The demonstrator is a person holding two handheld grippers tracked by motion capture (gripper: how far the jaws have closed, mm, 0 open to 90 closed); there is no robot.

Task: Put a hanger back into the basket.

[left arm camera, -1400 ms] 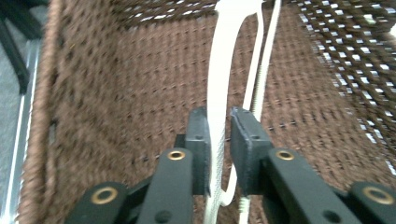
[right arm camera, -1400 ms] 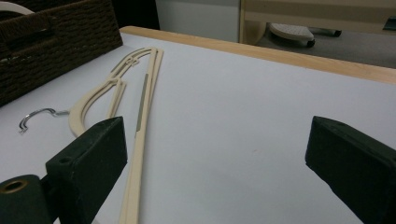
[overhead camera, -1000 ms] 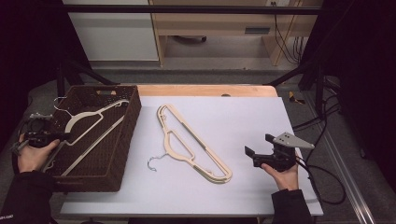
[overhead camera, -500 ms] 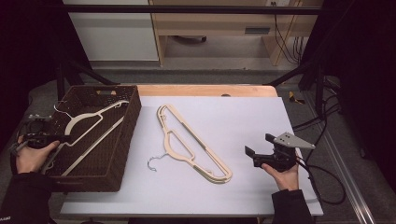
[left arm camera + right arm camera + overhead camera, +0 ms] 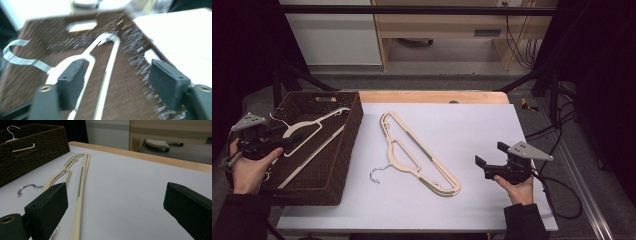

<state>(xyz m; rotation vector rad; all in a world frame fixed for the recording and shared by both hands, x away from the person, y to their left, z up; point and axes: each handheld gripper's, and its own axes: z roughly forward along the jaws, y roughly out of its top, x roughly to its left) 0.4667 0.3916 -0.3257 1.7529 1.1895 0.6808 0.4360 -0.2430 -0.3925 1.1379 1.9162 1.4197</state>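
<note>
A white hanger [image 5: 309,126] lies inside the dark woven basket [image 5: 343,150] at the table's left. My left gripper [image 5: 287,142] hovers over the basket's left side. Its jaws have just been opening and now stand wide apart. In the blurred left gripper view the white hanger [image 5: 110,55] lies below my left gripper [image 5: 116,67], untouched by the pads. A cream hanger [image 5: 417,155] with a metal hook [image 5: 374,175] lies flat mid-table. My right gripper [image 5: 491,155] rests at the right, open, with nothing in it. From my right gripper [image 5: 117,195] the cream hanger [image 5: 80,177] lies ahead to the left.
The white table top [image 5: 472,125] has a wooden strip along its far edge. Cables [image 5: 557,130] trail off the right side. The basket [image 5: 32,150] stands tall at the left in the right gripper view, with a hanger hook [image 5: 12,130] above its rim.
My left gripper has let go of the white hanger, opened its jaws and lifted a little. The hanger stays in the basket. The right gripper has not moved.
</note>
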